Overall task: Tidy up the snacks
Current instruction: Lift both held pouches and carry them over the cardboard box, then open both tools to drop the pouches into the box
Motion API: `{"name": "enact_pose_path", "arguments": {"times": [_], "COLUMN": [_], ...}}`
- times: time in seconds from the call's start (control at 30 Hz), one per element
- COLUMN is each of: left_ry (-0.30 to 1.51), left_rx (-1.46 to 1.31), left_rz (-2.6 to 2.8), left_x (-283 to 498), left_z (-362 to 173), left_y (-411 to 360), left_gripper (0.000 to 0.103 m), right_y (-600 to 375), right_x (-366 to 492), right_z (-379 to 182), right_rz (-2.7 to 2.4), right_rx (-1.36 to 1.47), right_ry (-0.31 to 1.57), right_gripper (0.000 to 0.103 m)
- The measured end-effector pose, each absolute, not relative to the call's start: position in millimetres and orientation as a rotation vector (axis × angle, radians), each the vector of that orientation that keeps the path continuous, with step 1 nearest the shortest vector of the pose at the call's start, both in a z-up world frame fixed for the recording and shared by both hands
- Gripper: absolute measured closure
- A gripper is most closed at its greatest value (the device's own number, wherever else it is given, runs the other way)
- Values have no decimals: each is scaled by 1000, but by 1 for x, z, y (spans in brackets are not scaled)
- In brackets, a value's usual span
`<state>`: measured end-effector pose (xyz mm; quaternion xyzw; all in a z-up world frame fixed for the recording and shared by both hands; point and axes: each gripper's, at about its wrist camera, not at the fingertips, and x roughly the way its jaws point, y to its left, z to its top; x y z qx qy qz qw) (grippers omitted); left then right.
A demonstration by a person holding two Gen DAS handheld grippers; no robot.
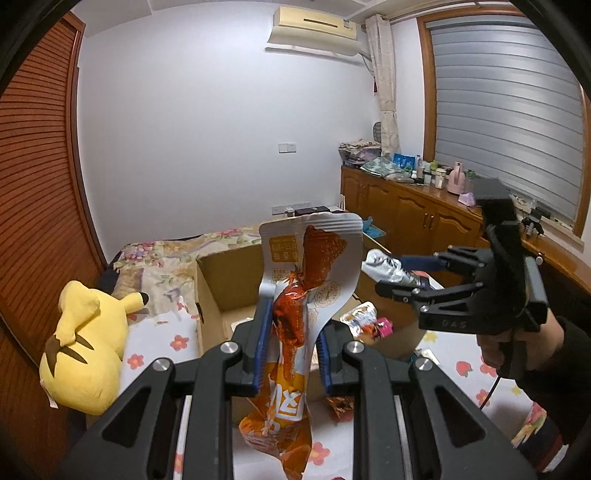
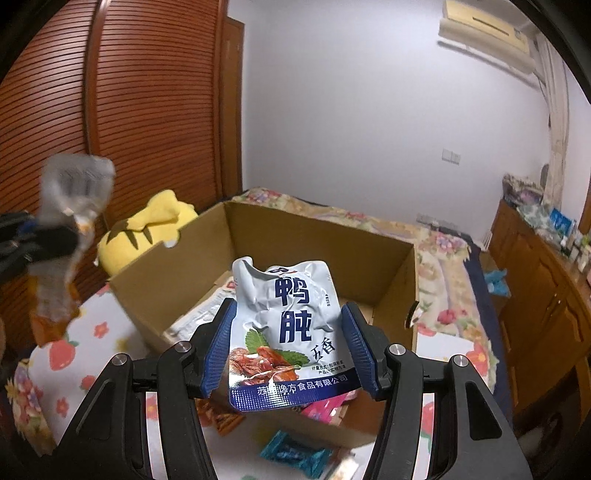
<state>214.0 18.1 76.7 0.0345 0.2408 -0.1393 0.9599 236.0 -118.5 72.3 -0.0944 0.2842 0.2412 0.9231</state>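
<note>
While the left gripper (image 1: pixel 291 332) pinches an orange snack pouch (image 1: pixel 291 354), the right gripper (image 2: pixel 288 345) squeezes a white-and-blue snack pouch (image 2: pixel 290 332); an open cardboard box (image 2: pixel 391 273) sits just ahead.

Beyond my work I see a yellow Pikachu plush (image 1: pixel 83 343) lying on the floral bed (image 1: pixel 159 258), an air conditioner (image 1: pixel 314 31) high on the wall, and a cluttered wooden cabinet (image 1: pixel 413 206) under the window blinds (image 1: pixel 506 122).

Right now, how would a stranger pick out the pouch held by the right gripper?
Find the open cardboard box on the floral bed. Just in front of it, the right gripper grips a white-and-blue pouch. Its big blue Chinese characters distinguish it from the orange pouch.
</note>
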Motion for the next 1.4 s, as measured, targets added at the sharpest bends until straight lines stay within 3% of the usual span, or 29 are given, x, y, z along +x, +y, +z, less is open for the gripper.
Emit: {"name": "enact_pose_path", "arguments": {"times": [0.8, 1.4], "left_ry": [508, 590], "left_rx": [82, 116], "left_rz": [-250, -228], "left_x": [297, 333], "left_z": [79, 35], "left_y": [3, -21], "left_gripper": [83, 82], "right_y": [-121, -127], "right_x": [254, 236], "right_z": [54, 50], "right_rz": [522, 572], "right_rx": [-199, -171], "right_ry": [632, 630], "right_gripper": [38, 37]}}
